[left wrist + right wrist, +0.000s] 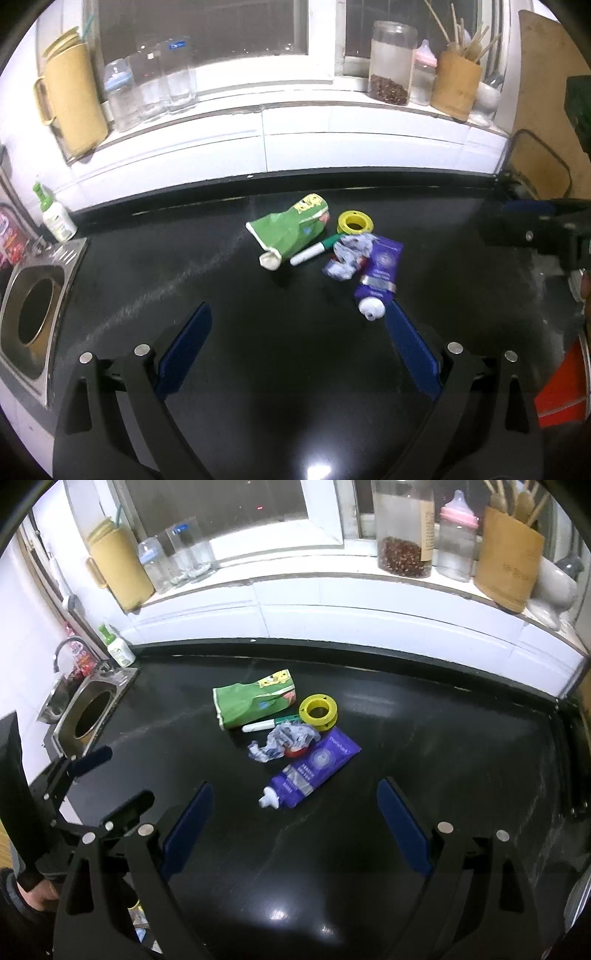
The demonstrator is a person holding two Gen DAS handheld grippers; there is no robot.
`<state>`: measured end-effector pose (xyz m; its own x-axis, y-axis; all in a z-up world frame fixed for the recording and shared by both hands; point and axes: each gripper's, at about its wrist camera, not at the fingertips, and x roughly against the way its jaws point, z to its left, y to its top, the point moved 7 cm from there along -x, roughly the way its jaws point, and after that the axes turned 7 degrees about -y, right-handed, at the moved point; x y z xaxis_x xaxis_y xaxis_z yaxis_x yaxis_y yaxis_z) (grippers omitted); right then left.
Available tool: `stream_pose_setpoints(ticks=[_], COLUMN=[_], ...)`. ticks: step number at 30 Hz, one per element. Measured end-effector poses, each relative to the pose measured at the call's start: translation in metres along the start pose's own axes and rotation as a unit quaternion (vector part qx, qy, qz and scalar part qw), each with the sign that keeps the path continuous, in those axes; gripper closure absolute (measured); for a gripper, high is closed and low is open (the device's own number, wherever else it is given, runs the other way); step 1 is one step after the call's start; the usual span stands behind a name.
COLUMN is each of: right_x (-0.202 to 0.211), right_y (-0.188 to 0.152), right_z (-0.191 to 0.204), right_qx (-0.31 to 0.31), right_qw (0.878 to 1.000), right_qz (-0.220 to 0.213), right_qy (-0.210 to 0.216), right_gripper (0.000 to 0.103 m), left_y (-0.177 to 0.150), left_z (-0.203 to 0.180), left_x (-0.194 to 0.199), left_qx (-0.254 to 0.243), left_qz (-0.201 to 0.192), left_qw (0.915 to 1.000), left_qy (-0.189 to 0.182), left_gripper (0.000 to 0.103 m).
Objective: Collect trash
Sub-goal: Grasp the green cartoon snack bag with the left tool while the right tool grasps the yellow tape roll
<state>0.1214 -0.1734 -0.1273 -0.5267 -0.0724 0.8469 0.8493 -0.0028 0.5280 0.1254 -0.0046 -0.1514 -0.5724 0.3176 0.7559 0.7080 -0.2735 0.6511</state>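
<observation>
While both grippers hover over near edge of black counter (pixel 424 709), jaws spread wide, nothing held. Right gripper (pixel 295 816) nearer: purple tube (pixel 314 768) lies just ahead between its fingers, cap toward gripper, long axis running diagonally away to right. Left gripper (pixel 299 332) sees same tube off its right finger. Beyond, mid-counter: crumpled wrapper (pixel 284 742), marker (pixel 264 724), green packet (pixel 251 699), yellow spool (pixel 318 712). Far left edge: sink hole (pixel 90 714).
</observation>
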Motion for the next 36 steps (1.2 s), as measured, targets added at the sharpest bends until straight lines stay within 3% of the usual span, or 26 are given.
stream_pose_setpoints(ticks=[8,17,23,26,27,28,29,36], right_x=[-0.074,-0.183,-0.232,-0.239,-0.239,-0.238,-0.238,-0.226], right_y=[0.034,0.068,0.067,0.067,0.067,0.068,0.068,0.069], right_z=[-0.003,-0.007,-0.008,-0.011,-0.012,-0.012,-0.012,-0.026], right_qx=[0.024,0.044,0.05,0.046,0.054,0.058,0.056,0.038], right_qw=[0.999,0.995,0.99,0.99,0.99,0.991,0.991,0.993], right_qz=[0.029,0.092,0.131,0.128,0.124,0.12,0.122,0.111], right_qy=[-0.01,-0.014,-0.019,-0.02,-0.027,-0.027,-0.023,-0.022], right_gripper=[0.016,0.016,0.023,0.03,0.041,0.048,0.048,0.048], left_y=[0.038,0.061,0.058,0.058,0.059,0.06,0.061,0.07], left_z=[0.022,0.038,0.046,0.047,0.047,0.047,0.047,0.045], left_x=[-0.084,-0.183,-0.222,-0.231,-0.232,-0.233,-0.234,-0.221], left_qx=[-0.028,-0.084,-0.081,-0.079,-0.076,-0.074,-0.072,-0.054], left_qz=[0.034,0.077,0.097,0.098,0.096,0.095,0.095,0.079], left_qw=[0.999,0.9933,0.9911,0.9905,0.9905,0.9903,0.9899,0.9912], left_qy=[0.002,-0.019,-0.043,-0.056,-0.063,-0.07,-0.076,-0.091], left_gripper=[0.011,0.011,0.011,0.012,0.015,0.024,0.032,0.059])
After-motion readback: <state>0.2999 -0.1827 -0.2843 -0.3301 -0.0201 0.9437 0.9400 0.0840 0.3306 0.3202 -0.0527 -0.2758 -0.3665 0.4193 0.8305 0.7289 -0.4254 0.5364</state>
